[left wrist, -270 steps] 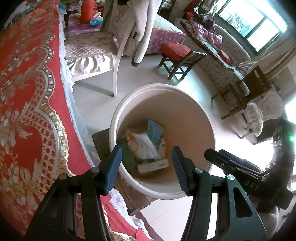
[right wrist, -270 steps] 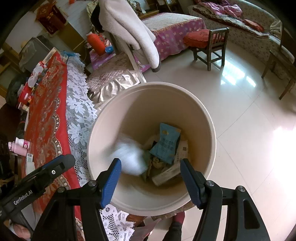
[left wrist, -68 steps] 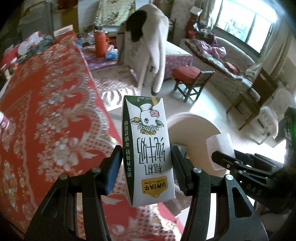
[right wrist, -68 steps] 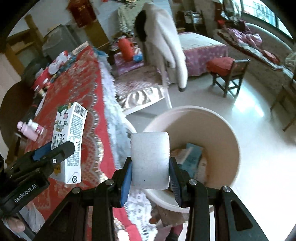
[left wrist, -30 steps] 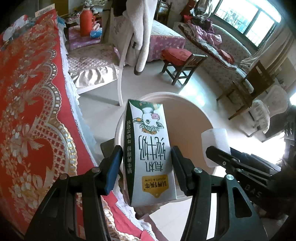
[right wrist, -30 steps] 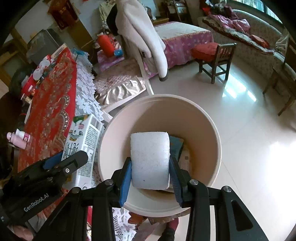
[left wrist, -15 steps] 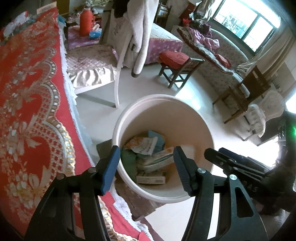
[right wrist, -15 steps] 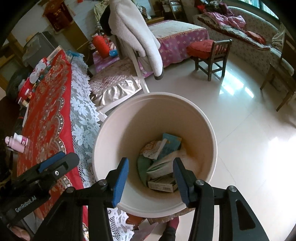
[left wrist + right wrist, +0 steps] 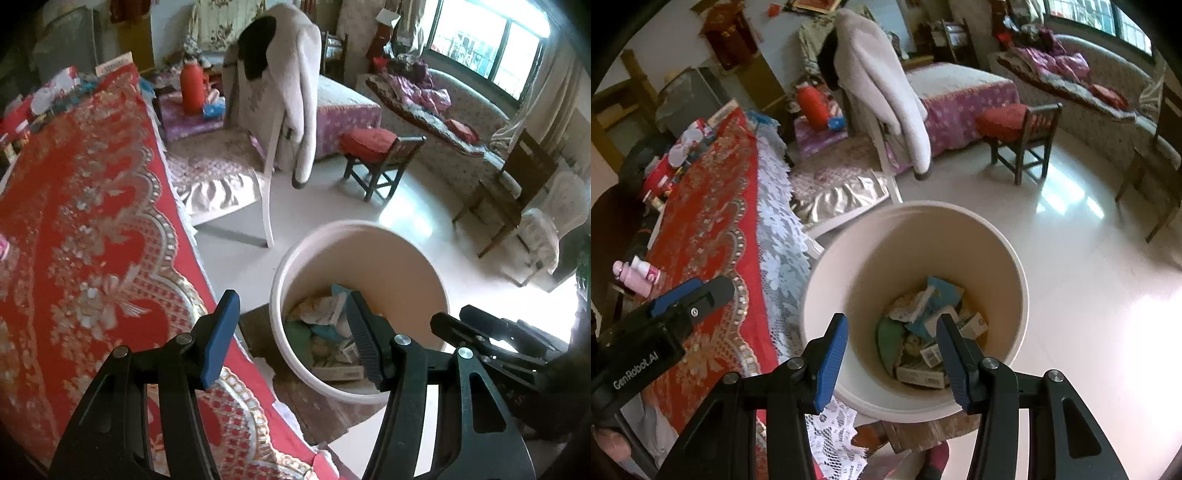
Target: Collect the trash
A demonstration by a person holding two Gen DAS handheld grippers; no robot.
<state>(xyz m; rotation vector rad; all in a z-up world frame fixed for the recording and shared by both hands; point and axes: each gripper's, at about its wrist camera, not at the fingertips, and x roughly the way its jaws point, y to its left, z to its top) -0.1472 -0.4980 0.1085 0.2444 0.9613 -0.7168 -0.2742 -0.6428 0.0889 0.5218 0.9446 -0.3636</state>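
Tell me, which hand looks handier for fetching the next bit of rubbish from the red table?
Probably the left. Both grippers are open and empty, but the left gripper hangs over the red tablecloth edge, while the right gripper sits above the bin, farther from the table.

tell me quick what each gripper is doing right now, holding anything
Left gripper: open, holding nothing.
Right gripper: open, holding nothing, above the bin.

table: red cloth | pink bottle | floor: bin
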